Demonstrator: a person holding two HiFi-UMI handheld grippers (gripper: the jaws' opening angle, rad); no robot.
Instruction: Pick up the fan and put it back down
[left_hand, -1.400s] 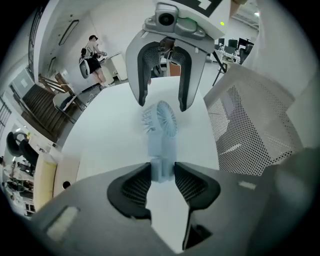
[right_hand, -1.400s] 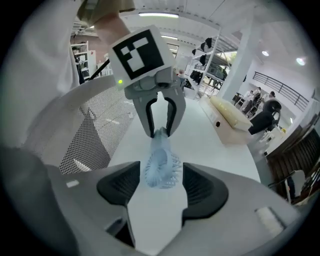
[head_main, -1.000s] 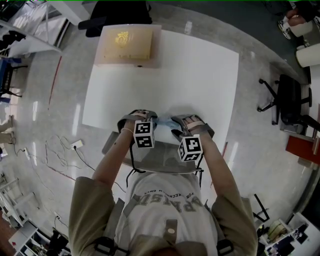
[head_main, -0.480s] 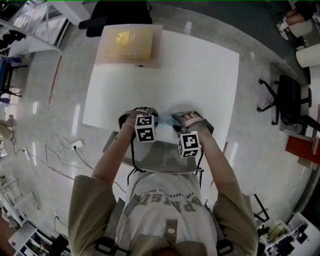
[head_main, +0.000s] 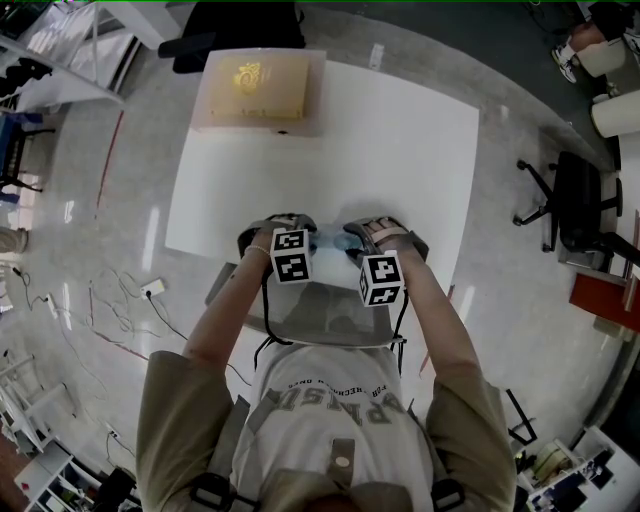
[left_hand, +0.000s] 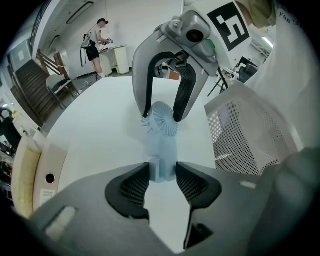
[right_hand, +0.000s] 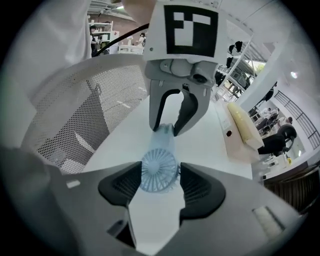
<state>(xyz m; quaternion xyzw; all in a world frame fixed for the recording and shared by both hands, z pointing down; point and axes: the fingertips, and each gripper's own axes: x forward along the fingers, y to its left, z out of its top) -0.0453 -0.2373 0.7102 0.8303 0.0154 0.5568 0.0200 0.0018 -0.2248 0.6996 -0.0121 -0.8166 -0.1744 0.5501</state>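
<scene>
A small pale-blue hand fan (head_main: 331, 241) lies on the white table (head_main: 400, 150) close to its near edge. My left gripper (head_main: 306, 238) is at the handle end. In the left gripper view the fan's handle (left_hand: 162, 165) sits between the jaws of the left gripper (left_hand: 162, 174), which are opening, with the pads close beside it. My right gripper (head_main: 352, 245) faces it from the other side. Its jaws are closing around the round fan head (right_hand: 159, 171), with a thin gap at one pad. Each gripper shows in the other's view: the right gripper (left_hand: 162, 114), the left gripper (right_hand: 165, 130).
A beige flat box (head_main: 255, 88) lies at the table's far left corner. A white perforated chair back (left_hand: 245, 130) stands just behind the near edge, under my arms. A black office chair (head_main: 580, 205) is on the floor to the right.
The right gripper has shifted a little to the left, closer to the left gripper and the fan. The left gripper has stayed where it was.
</scene>
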